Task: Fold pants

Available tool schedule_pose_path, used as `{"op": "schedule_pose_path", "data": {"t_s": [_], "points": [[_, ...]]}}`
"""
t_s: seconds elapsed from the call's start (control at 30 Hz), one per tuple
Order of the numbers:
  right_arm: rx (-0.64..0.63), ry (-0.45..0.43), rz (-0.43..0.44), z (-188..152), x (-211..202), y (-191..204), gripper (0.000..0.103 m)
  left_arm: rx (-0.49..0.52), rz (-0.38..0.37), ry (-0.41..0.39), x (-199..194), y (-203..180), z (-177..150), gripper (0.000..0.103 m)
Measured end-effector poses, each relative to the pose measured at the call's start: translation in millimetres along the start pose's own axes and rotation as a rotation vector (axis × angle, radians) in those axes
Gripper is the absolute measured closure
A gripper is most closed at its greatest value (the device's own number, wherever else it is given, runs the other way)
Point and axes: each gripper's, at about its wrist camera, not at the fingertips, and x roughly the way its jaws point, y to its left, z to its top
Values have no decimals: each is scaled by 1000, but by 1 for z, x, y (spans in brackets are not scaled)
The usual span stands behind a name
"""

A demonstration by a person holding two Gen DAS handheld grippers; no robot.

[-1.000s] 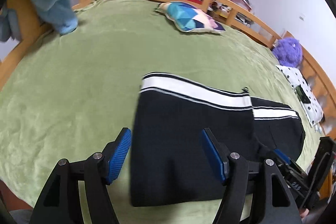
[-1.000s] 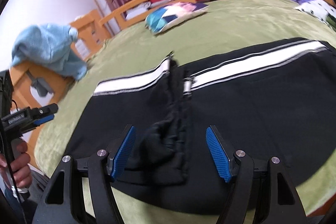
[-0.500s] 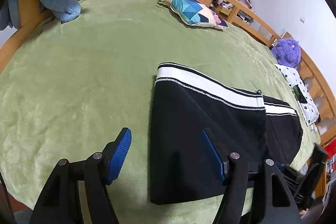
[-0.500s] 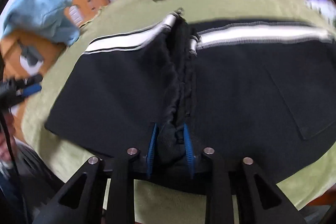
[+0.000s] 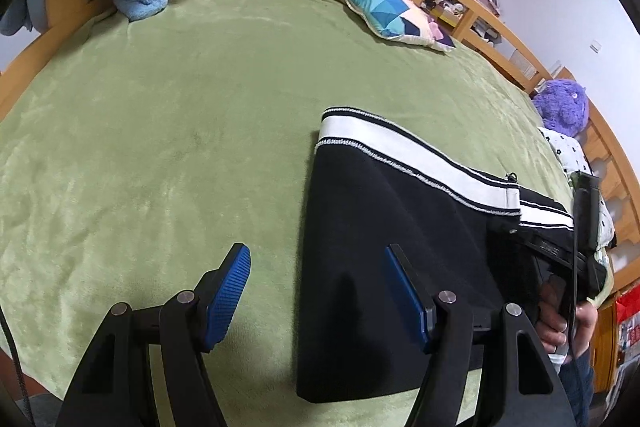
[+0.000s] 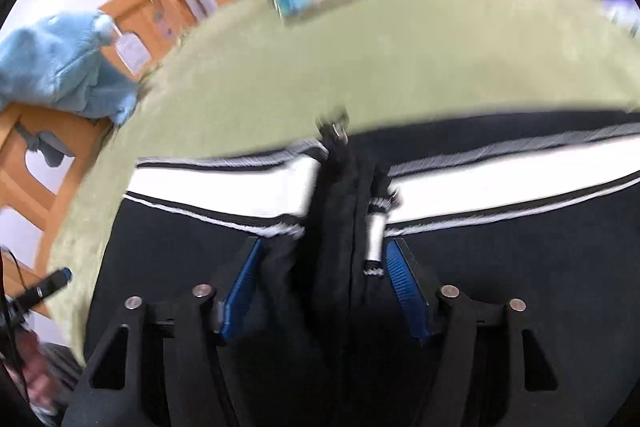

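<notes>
While the black pants (image 5: 384, 227) lie flat on the green blanket (image 5: 160, 131), near its front edge, your left gripper (image 5: 320, 291) hangs jaws apart over their left edge, gripping nothing. Your right gripper (image 6: 320, 287) sits over the bunched middle ridge of the pants, jaws opening, with that fabric between the pads; the view is blurred.

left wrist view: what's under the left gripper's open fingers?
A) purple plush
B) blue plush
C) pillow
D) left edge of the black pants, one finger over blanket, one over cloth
D: the left gripper straddles the edge of the black pants, one fingertip over the green blanket.
</notes>
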Motion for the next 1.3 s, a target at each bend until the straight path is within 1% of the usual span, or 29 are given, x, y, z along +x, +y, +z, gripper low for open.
{"op": "schedule_pose_path", "data": {"t_s": [0.03, 0.07, 0.1, 0.13, 0.17, 0.2, 0.23, 0.27, 0.3, 0.33, 0.37, 0.4, 0.43, 0.5, 0.53, 0.57, 0.63, 0.73, 0.8, 0.93, 1.0, 1.07, 1.1, 1.13, 1.17, 1.23, 1.27, 1.3], "points": [[23, 32, 12, 2, 9, -5, 67, -3, 5, 2, 2, 1, 0, 37], [15, 18, 29, 2, 8, -6, 84, -3, 9, 4, 3, 3, 0, 37], [1, -34, 77, 2, -5, -8, 87, -3, 13, 7, 5, 3, 0, 37], [20, -107, 128, 1, -22, -12, 88, -6, 13, 8, 6, 4, -1, 37], [49, -154, 181, -1, -35, -18, 88, -9, 10, 8, 6, 4, -1, 37], [68, -165, 205, -1, -40, -22, 88, -11, 5, 7, 6, 5, -1, 37], [58, -134, 162, -2, -39, -23, 85, -8, 2, 6, 7, 5, -1, 37], [36, -110, 116, -3, -33, -21, 74, -3, 4, 5, 8, 4, -2, 37], [9, -70, 60, -6, -21, -19, 69, 5, 11, 3, 8, 2, -2, 37], [-10, -3, 2, -11, -4, -17, 66, 12, 20, -1, 8, 1, -3, 37], [-8, 6, -1, -14, -1, -17, 66, 20, 31, -5, 8, -1, -4, 37], [2, -27, 6, -17, -6, -16, 65, 28, 40, -12, 7, -3, -5, 37], [20, -41, 18, -18, -15, -16, 62, 37, 46, -20, 7, -5, -7, 37], [56, -88, 24, -22, -33, -18, 61, 61, 49, -32, 6, -10, -9, 37], [71, -123, 0, -26, -43, -19, 60, 75, 46, -41, 7, -12, -11, 37], [78, -159, -42, -30, -55, -21, 57, 81, 36, -52, 7, -14, -12, 37], [60, -199, -101, -32, -75, -25, 55, 87, 26, -63, 7, -16, -15, 37], [0, -283, -234, -41, -116, -25, 55, 113, 7, -40, 15, -21, -18, 37], [-15, -317, -312, -45, -137, -38, 55, 98, 2, -11, 23, -21, -19, 37], [-1, -344, -410, -66, -179, -83, 55, 63, -27, 64, 35, -18, -15, 38], [24, -337, -441, -77, -196, -110, 55, 77, -12, 58, 35, -20, -12, 38], [65, -313, -459, -77, -207, -141, 53, 104, 20, 45, 35, -26, -7, 38], [91, -311, -466, -80, -211, -157, 51, 101, 20, 47, 37, -28, -3, 38], [121, -315, -471, -81, -214, -172, 46, 94, 18, 52, 39, -30, 0, 38], [151, -316, -476, -84, -216, -187, 43, 88, 20, 64, 44, -33, 3, 38], [215, -297, -478, -87, -213, -216, 43, 83, 49, 80, 55, -36, 7, 38], [238, -287, -474, -84, -207, -223, 43, 80, 62, 90, 60, -36, 8, 38], [269, -280, -455, -87, -206, -235, 43, 73, 68, 104, 65, -35, 7, 38]]}}
